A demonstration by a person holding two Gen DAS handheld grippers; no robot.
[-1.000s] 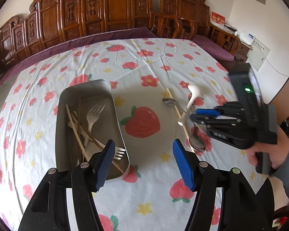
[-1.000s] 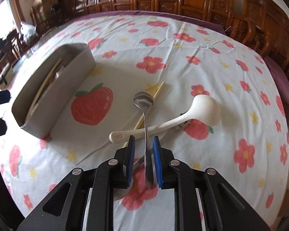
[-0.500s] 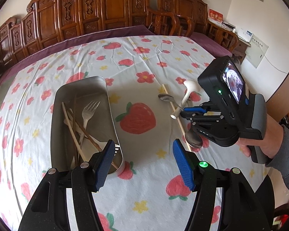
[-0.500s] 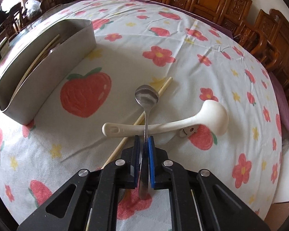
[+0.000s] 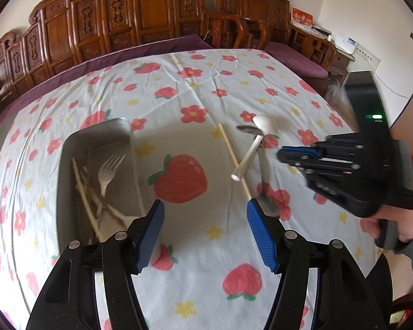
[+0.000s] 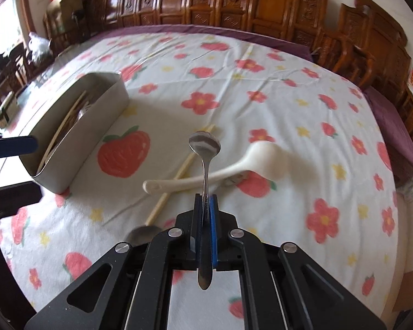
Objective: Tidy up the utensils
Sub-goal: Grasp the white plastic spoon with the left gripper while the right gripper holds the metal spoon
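My right gripper (image 6: 205, 200) is shut on the handle of a metal spoon (image 6: 204, 144), its jaws squeezing the last bit closed. The spoon sticks out forward, raised over the white soup spoon (image 6: 264, 156) and the wooden chopstick (image 6: 179, 173) on the cloth. A second metal spoon (image 5: 267, 205) lies beside the chopstick (image 5: 232, 159). The metal tray (image 5: 96, 137) at left holds a fork (image 5: 107, 173) and chopsticks. Near the tray's front corner my left gripper (image 5: 206, 233) hangs open with nothing in it. In the left wrist view the right gripper (image 5: 282, 157) is at right.
A strawberry-and-flower cloth (image 5: 192, 88) covers the big table. Carved wooden chairs (image 5: 151, 13) line its far side. A person's hand (image 5: 393, 228) holds the right gripper at the right edge. A bare stretch of cloth (image 5: 179, 181) lies between the tray and the loose utensils.
The right gripper's jaws have closed on the metal spoon's handle and lifted the spoon off the cloth. The left gripper has drifted a little, still open.
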